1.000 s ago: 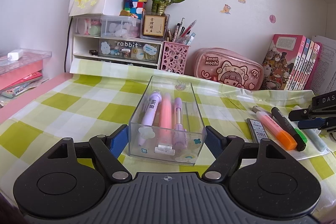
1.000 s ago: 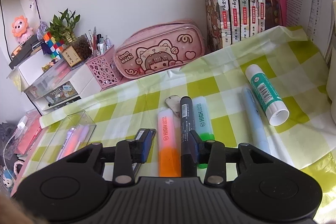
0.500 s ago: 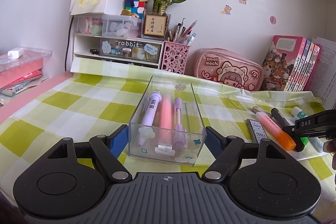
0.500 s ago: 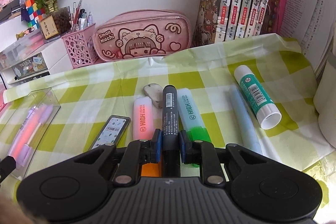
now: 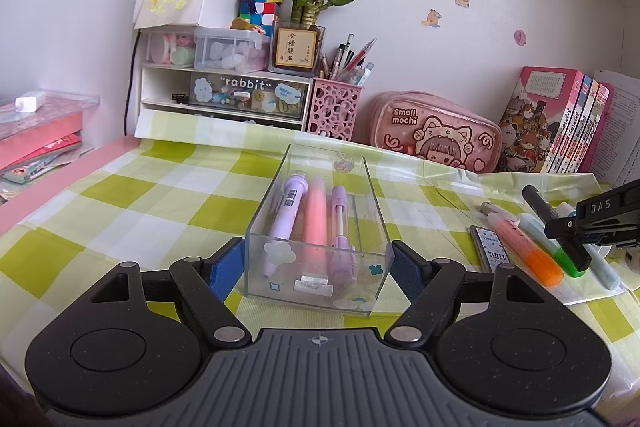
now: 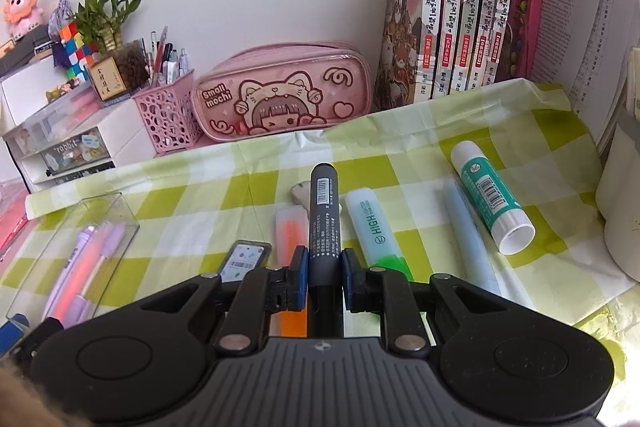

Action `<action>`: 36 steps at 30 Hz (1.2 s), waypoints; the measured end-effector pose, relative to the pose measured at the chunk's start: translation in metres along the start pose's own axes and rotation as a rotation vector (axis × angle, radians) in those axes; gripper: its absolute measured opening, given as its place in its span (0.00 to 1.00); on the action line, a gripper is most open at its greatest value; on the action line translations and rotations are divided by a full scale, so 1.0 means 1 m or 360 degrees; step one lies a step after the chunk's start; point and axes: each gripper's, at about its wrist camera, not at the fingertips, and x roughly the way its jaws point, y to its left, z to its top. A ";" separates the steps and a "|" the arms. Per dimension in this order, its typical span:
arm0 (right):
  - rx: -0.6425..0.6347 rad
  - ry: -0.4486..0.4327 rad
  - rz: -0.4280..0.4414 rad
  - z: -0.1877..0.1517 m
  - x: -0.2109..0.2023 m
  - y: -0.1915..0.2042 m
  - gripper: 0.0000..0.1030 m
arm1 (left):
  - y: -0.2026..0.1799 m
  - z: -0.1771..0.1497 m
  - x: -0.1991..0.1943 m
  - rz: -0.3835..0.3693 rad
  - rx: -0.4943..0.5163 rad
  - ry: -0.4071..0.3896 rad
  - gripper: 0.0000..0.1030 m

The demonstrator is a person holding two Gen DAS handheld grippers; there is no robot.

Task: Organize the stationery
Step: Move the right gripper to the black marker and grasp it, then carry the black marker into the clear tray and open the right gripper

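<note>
Tablecloth (image 6: 404,131): green-and-white check, filling the middle band of both views; its back edge is rumpled against the things lined up along the wall.
Back row, right wrist view: row of books (image 6: 452,19) upper right, pink pencil case (image 6: 280,95) centre, pink mesh pen cup (image 6: 168,115) and white drawer unit (image 6: 68,147) at left.
Clear organiser box (image 5: 320,227): centre of the left wrist view, with a purple pen (image 5: 289,217), a pink pen (image 5: 316,223) and a lilac pen (image 5: 340,227) lying lengthwise inside; bare cloth lies to its left.
Left gripper (image 5: 318,263): spread wide, one blue pad on each side of the box's near end; contact cannot be told.
Right gripper (image 6: 324,277): lower centre of its own view, pads pressed onto the black marker (image 6: 324,219), pinching its near half.
Black marker's neighbours: orange highlighter (image 6: 291,239) close on its left, green highlighter (image 6: 374,227) close on its right, a small grey object peeping out behind its far end.
Further right: pale blue pen (image 6: 468,231), then glue stick (image 6: 490,195), lying side by side.
Lead case (image 6: 244,259): lower left of the marker, just beside the orange highlighter.
Open room: a strip of cloth between the box and the row of markers.
</note>
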 end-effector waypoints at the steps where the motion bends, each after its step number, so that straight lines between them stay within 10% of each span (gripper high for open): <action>1: 0.0010 -0.0007 0.0011 0.001 -0.002 0.001 0.16 | 0.000 0.000 0.000 0.0000 0.0000 0.0000 0.73; 23: 0.0369 0.0272 0.0817 0.022 -0.003 0.065 0.16 | 0.002 0.000 0.001 -0.0015 -0.0004 -0.0005 0.73; 36: 0.0386 0.0463 0.0874 0.021 0.021 0.108 0.16 | 0.002 -0.001 0.000 -0.0020 -0.0008 -0.0017 0.73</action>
